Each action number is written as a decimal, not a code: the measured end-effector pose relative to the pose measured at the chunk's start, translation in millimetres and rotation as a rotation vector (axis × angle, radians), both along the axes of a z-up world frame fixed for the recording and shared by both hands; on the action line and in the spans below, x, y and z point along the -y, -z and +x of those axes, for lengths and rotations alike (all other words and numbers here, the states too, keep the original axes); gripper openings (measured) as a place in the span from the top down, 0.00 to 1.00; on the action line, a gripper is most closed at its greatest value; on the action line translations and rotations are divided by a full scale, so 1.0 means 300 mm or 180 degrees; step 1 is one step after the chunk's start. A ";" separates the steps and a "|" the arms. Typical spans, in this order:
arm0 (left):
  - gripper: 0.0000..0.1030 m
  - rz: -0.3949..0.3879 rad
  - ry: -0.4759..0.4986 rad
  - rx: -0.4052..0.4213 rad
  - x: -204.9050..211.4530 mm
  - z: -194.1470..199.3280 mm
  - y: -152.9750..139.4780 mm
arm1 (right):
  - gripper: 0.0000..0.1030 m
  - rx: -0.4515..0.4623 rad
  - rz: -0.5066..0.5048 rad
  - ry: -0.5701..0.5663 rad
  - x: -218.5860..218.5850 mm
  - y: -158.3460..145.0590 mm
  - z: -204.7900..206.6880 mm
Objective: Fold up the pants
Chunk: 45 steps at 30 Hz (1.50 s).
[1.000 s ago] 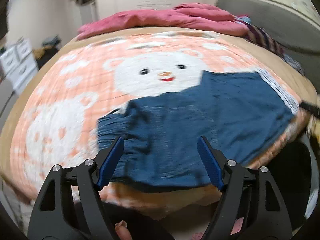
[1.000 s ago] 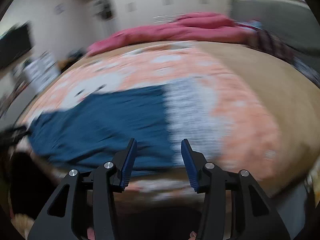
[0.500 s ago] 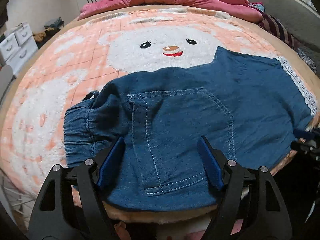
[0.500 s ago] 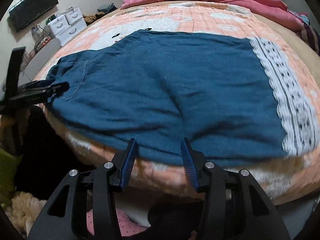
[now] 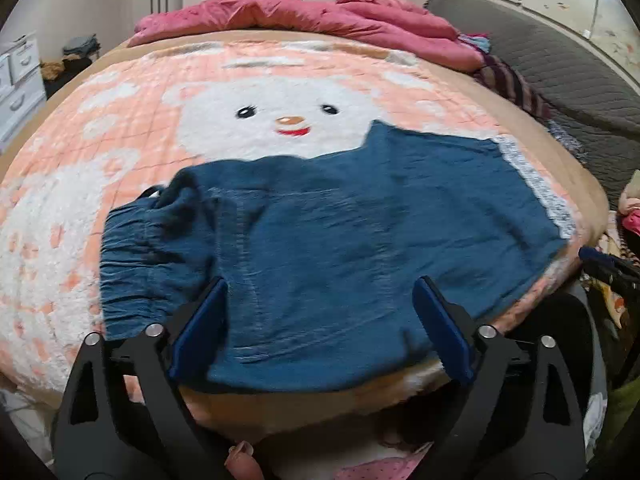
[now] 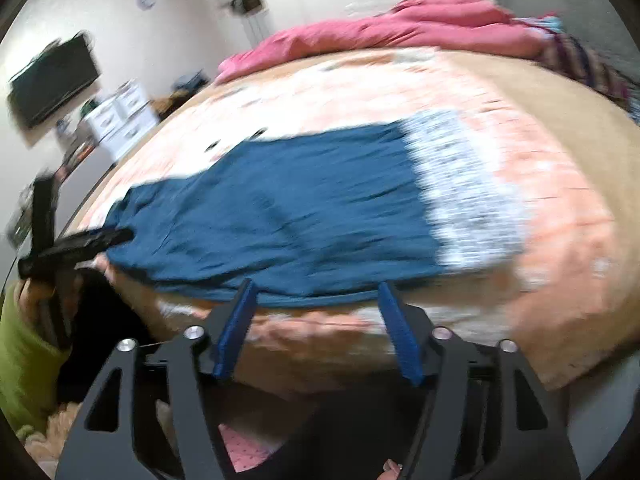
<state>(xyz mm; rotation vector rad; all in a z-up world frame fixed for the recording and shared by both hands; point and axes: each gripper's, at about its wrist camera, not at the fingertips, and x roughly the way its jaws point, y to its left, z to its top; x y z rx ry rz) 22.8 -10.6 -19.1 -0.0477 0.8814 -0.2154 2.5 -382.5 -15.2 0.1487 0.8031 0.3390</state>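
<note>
Left gripper jaws wide apart, just been opening, hovering over pants at the bed's near edge, nothing pinched between them. Pants lie flat across the bear blanket, elastic waistband left, lace hem right. Pink duvet bunched at far edge.

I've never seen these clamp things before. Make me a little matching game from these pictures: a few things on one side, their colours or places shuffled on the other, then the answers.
Things:
1. pants
2. quilt
3. lace trim
4. left gripper

Descriptions:
A. white, at the pants' hem end
B. pink, bunched at the far end of the bed
C. open, over the pants' near edge
D. dark blue, spread flat on the bear blanket

Pairs: 1-D, 2-B, 3-A, 4-C
</note>
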 end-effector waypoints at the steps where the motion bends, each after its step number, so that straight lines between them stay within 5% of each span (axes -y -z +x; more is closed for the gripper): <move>1: 0.13 -0.0025 0.0039 0.0010 0.013 0.000 -0.009 | 0.27 0.0045 -0.0003 0.0120 0.034 -0.012 -0.014; 9: 0.09 -0.0021 0.0365 0.0132 0.166 0.012 -0.073 | 0.17 0.0091 0.0015 0.0656 0.183 -0.003 -0.039; 25: 0.09 0.0051 0.0690 0.0096 0.416 0.214 -0.129 | 0.15 -0.0049 0.0253 0.0820 0.220 0.078 0.038; 30: 0.09 0.0351 0.0322 0.0105 0.289 0.220 -0.101 | 0.15 -0.0047 0.0290 0.0819 0.227 0.085 0.045; 38: 0.09 0.0163 -0.0412 -0.0016 -0.133 0.135 -0.078 | 0.13 -0.0045 0.0342 0.0804 0.207 0.086 0.065; 42: 0.09 0.0194 -0.0612 0.0070 -0.224 0.104 -0.115 | 0.13 -0.0013 0.0304 0.0738 0.177 0.068 0.058; 45: 0.09 -0.0015 -0.0618 0.0134 -0.264 0.078 -0.159 | 0.13 0.0000 0.0289 0.0737 0.170 0.056 0.052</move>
